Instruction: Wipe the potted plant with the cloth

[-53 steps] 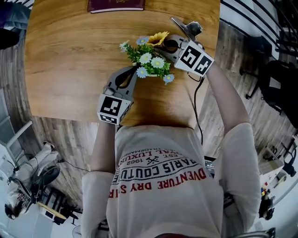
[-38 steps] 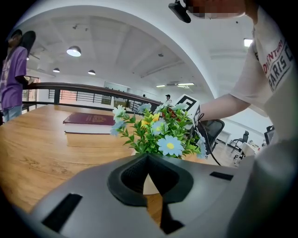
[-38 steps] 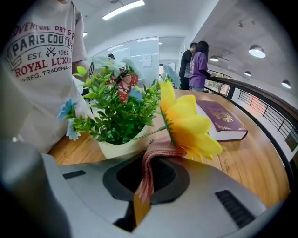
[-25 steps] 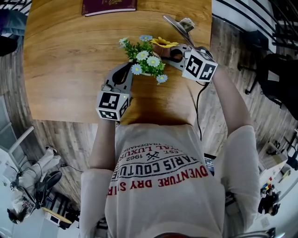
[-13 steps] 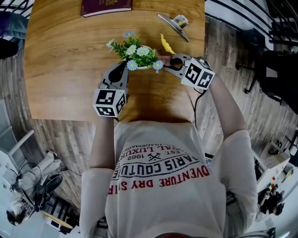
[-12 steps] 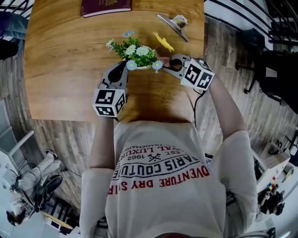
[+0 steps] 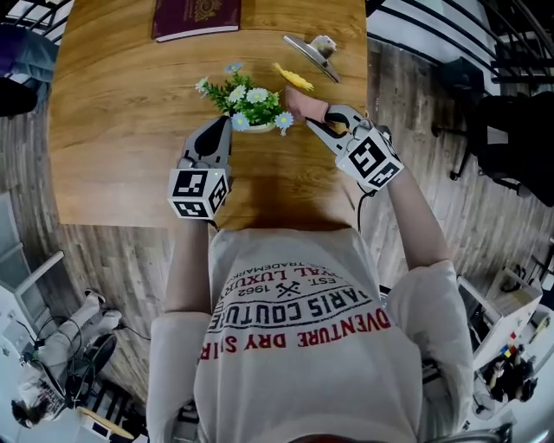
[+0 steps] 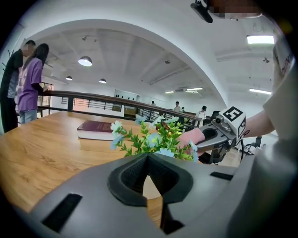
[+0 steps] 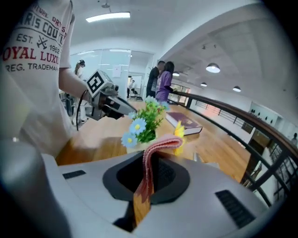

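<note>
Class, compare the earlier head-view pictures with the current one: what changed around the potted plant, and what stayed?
The yellow flower, earlier among the blooms of the potted plant, now lies on the table apart from it. The right hand-held gripper, shut on the pink cloth, has drawn back from the flowers. The left hand-held gripper stays shut and empty beside the plant.

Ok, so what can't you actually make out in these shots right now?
- Pot of the potted plant: under the leaves in the head view; in the left gripper view, behind the body of the left gripper.
- The book: cut by the head view's top edge; cover print too small.
- The metal object at the far edge of the table: too small to identify.
- Whether the cloth in the right gripper touches the plant: no view settles it.
</note>
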